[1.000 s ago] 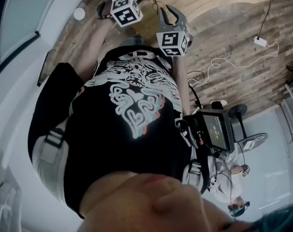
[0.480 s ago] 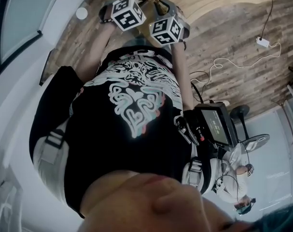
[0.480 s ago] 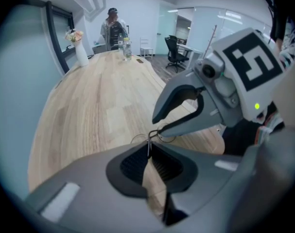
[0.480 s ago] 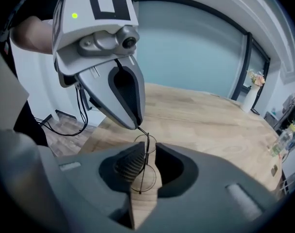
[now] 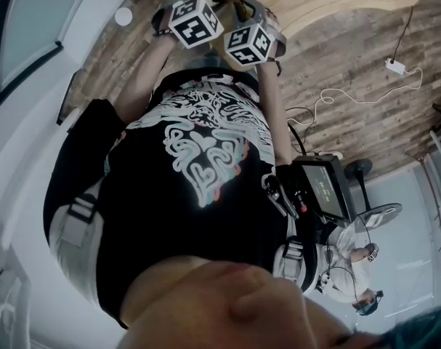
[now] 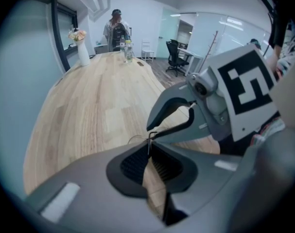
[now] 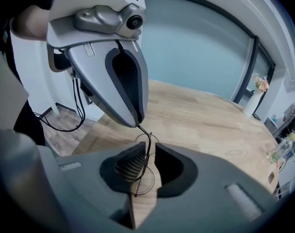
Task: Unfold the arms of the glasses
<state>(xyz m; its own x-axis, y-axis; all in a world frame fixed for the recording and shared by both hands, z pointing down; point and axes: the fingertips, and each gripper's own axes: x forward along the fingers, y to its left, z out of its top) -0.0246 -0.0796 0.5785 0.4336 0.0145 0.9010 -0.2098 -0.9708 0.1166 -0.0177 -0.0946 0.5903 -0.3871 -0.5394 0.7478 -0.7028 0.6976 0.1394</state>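
- The left tool (image 6: 149, 145) is pinched almost shut on one thin dark wire of the glasses (image 7: 146, 178). With so little metal under the pads, a small roll of the hand could make the wire slip out or kink.
- The right tool (image 7: 148, 147) is narrow too, closed on the wire frame, which shows in the gap between its pads. Whether each tool has an arm or a rim I cannot tell for sure.
- The two tools' tips nearly touch, so the arm has little room to swing. A pull off the hinge's line would, I judge, bend the arm or strain the hinge instead of opening it.
- The glasses hang in the air above the wooden worktop (image 6: 89, 101). If either grip fails, they twist on the other grip or drop onto the wood.
- Far down the worktop, the vase of flowers (image 6: 81, 50) and the bottles (image 6: 127, 50) stand well apart and are no hazard.
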